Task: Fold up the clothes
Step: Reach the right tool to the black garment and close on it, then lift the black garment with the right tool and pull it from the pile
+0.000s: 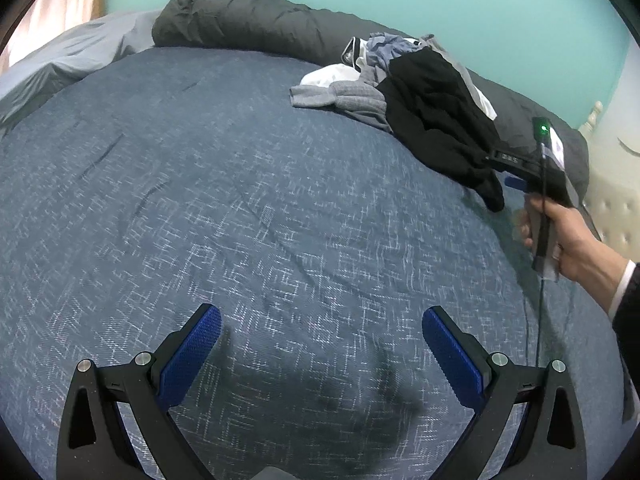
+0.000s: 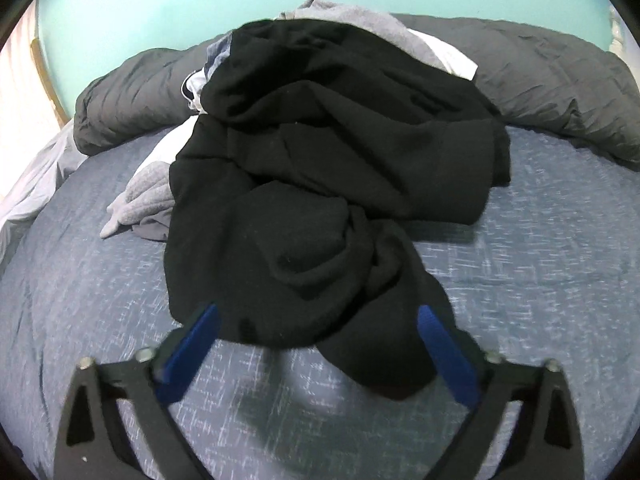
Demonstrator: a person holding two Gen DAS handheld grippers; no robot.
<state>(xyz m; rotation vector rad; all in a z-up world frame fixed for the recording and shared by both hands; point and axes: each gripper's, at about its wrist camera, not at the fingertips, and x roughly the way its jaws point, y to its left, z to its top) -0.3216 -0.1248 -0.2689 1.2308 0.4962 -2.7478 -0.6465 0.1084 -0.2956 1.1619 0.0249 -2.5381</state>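
Left gripper: the black left gripper with blue ribbed pads (image 1: 321, 322) hangs over the bare middle of the bed with the blue woven cover (image 1: 200, 200); its jaws stand wide and hold nothing.
Pile: the crumpled heap of mixed clothes (image 1: 360, 80) lies near the far right corner of the bed, against the rolled dark grey quilt (image 1: 240, 16). Grey, white and pale blue pieces are tangled under the top one.
Black garment: the thick black fleece-like garment (image 2: 320, 152) lies on top, bunched in deep folds, with one lobe hanging toward the near edge.
Right gripper: the black right gripper with blue pads (image 2: 318, 322) is at that lobe, jaws wide, one pad on each side of the cloth, not closed on it.
Right hand: the person's right hand (image 1: 568, 240) holds the handle.
Risk, pinch: I judge that closing here could catch several layers, so the garment would come up twisted.
Risk, drag: lifting it may pull the grey pieces along, because they lie partly under it.
Risk, cable: the thin black cable (image 1: 540, 320) lies on the bed near the right edge and might snag the cloth.
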